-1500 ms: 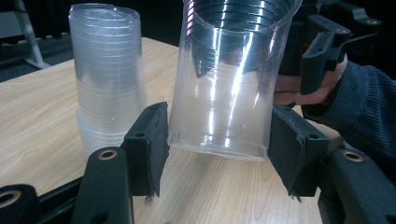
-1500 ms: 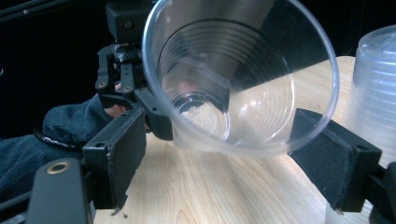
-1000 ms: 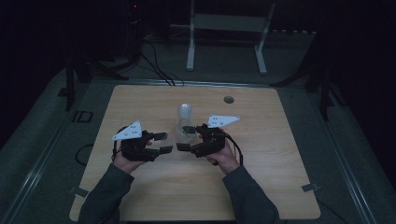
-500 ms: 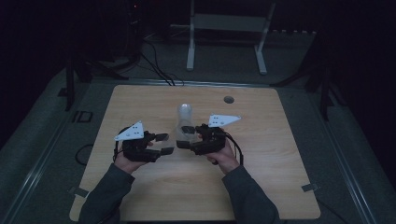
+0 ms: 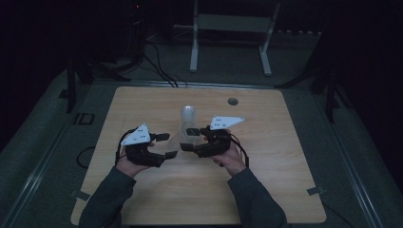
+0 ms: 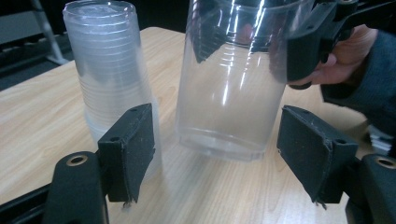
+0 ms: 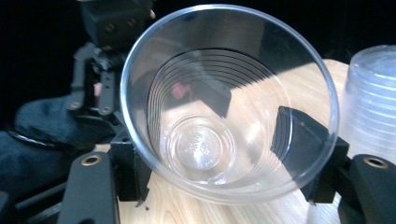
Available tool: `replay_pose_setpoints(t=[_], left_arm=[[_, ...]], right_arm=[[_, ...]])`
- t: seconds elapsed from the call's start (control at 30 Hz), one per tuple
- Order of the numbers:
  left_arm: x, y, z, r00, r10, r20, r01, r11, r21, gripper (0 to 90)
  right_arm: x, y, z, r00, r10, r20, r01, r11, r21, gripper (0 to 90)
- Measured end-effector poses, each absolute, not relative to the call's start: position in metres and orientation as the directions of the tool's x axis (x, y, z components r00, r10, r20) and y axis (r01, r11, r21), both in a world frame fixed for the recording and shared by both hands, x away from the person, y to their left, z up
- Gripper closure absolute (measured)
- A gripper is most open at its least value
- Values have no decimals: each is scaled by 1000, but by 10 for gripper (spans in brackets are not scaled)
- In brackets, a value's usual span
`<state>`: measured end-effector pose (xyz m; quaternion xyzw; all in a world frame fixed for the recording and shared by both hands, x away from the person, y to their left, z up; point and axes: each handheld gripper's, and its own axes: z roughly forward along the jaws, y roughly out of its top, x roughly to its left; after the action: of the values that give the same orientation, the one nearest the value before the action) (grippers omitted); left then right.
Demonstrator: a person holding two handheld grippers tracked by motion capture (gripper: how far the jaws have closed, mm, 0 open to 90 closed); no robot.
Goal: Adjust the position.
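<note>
The right gripper (image 7: 210, 154) pinched a clear cup (image 7: 229, 102) (held just beside the cup stack (image 6: 109, 70) on the table (image 5: 285, 190)), while the left gripper (image 6: 215, 149) stood spread around its base, so a hard squeeze could probably crush the thin wall.

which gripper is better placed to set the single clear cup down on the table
Right. The right gripper already clamps the single cup upright near the tabletop. The left gripper is open and holds nothing.

Dark lab, table (image 5: 142, 102), cables (image 5: 159, 66), stand (image 5: 230, 28)
</note>
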<state>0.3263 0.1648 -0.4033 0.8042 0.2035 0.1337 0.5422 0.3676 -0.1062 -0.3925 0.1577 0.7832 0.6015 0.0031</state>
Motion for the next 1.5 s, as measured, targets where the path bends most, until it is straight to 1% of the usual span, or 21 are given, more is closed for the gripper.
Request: replay_pose_setpoints(t=[0.17, 0.43, 1.1, 1.23, 1.33, 1.43, 1.5], left_arm=[[324, 159, -402, 868, 494, 54, 156, -374, 914, 265], [324, 155, -406, 863, 499, 75, 154, -401, 903, 256], [324, 145, -410, 850, 515, 111, 152, -442, 884, 241], [324, 144, -411, 844, 522, 120, 155, -453, 878, 257], [324, 142, -412, 844, 523, 119, 158, -454, 877, 299], [325, 142, -414, 844, 524, 115, 163, -455, 876, 318], [325, 142, -414, 846, 523, 106, 169, -451, 876, 370]], right_arm=[[366, -103, -392, -944, 287, 164, 243, 269, 932, 324], [364, -100, -388, -935, 329, 129, 238, 316, 918, 325], [363, -95, -380, -934, 339, 118, 244, 359, 901, 326], [363, -93, -380, -934, 338, 112, 243, 373, 896, 326], [363, -91, -379, -934, 339, 110, 243, 382, 892, 326], [362, -90, -379, -936, 337, 105, 240, 391, 888, 325], [361, -89, -378, -936, 338, 96, 234, 395, 889, 324]])
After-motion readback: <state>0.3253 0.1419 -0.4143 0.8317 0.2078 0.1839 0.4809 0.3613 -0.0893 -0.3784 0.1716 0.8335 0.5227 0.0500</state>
